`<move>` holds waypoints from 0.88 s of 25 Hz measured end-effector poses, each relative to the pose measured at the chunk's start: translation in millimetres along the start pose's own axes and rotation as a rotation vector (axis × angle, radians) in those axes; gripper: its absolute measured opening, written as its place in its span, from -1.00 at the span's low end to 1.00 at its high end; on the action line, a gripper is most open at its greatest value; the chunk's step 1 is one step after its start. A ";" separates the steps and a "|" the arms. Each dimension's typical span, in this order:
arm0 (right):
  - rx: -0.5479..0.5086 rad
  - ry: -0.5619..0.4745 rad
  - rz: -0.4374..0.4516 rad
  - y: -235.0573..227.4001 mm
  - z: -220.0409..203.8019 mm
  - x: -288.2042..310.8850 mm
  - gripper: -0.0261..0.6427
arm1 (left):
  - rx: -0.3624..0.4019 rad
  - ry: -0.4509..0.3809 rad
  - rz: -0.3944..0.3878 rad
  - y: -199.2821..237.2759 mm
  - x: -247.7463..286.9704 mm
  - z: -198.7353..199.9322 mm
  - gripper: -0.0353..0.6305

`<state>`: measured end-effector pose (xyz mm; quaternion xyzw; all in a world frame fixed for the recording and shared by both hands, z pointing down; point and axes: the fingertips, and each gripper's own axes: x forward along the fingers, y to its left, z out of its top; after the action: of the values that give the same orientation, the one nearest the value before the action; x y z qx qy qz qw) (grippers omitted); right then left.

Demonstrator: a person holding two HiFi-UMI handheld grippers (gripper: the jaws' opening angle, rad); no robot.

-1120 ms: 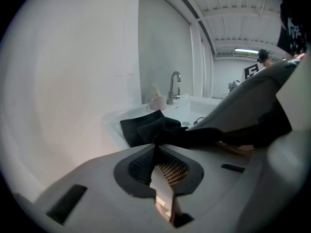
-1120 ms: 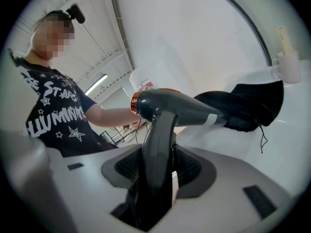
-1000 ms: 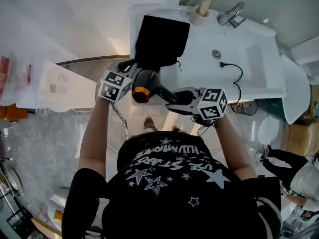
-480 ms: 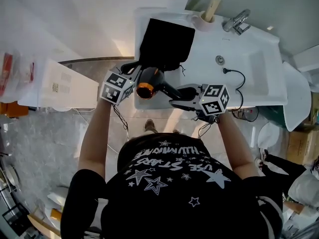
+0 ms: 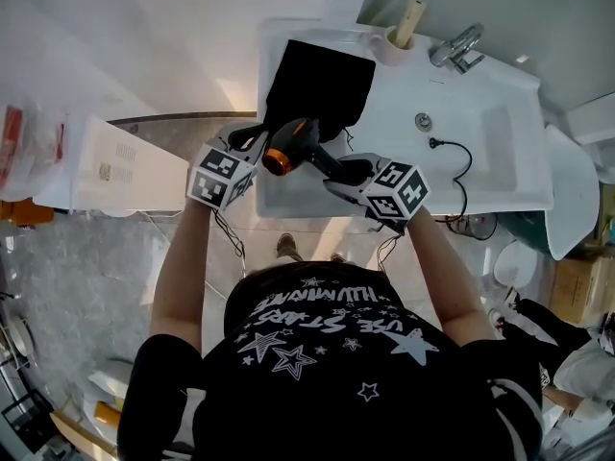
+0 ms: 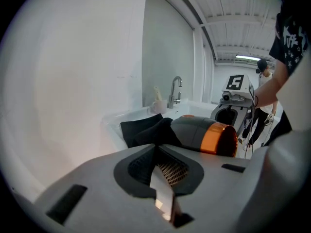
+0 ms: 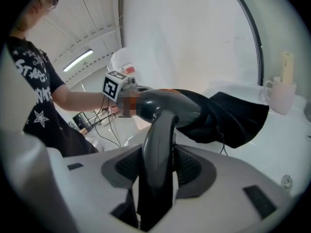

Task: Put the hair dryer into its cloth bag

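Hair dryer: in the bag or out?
Partly in. The hair dryer's nose sits inside the cloth bag's mouth; the orange-ringed rear and the handle, clamped in the right gripper, are outside.

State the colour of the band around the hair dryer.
Orange band, clearest in left gripper view.

The grey, orange-ringed hair dryer point(image 5: 300, 147) has its nozzle inside the mouth of the limp black cloth bag point(image 5: 322, 84).
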<state>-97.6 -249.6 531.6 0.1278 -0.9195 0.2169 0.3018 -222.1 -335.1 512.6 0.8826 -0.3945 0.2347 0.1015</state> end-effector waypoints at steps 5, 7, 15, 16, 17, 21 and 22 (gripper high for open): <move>0.003 0.013 -0.099 -24.9 2.8 5.5 -0.36 | -0.019 -0.006 0.012 2.1 0.3 0.6 -0.83; -0.001 0.026 -0.138 -33.4 4.0 7.7 -0.36 | -0.031 -0.014 0.020 3.6 -0.7 2.0 -0.83; 0.044 0.038 -0.261 -67.3 11.1 13.0 -0.36 | -0.051 -0.023 0.021 1.5 -2.9 4.2 -0.83; 0.062 0.042 -0.283 -73.2 11.7 13.5 -0.36 | -0.053 -0.028 0.018 0.4 -3.1 5.8 -0.83; 0.081 0.046 -0.306 -79.1 12.0 14.0 -0.36 | -0.054 -0.032 0.014 -1.1 -3.4 7.3 -0.83; 0.157 0.041 -0.381 -101.3 15.2 14.9 -0.36 | -0.047 -0.041 -0.004 -11.4 -1.7 12.6 -0.83; 0.173 0.033 -0.394 -106.1 17.8 15.6 -0.36 | -0.046 -0.042 -0.007 -13.3 -0.8 13.1 -0.83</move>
<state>-80.0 -352.3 562.4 0.3270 -0.8496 0.2337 0.3414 -208.3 -330.4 500.9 0.8862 -0.3986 0.2069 0.1142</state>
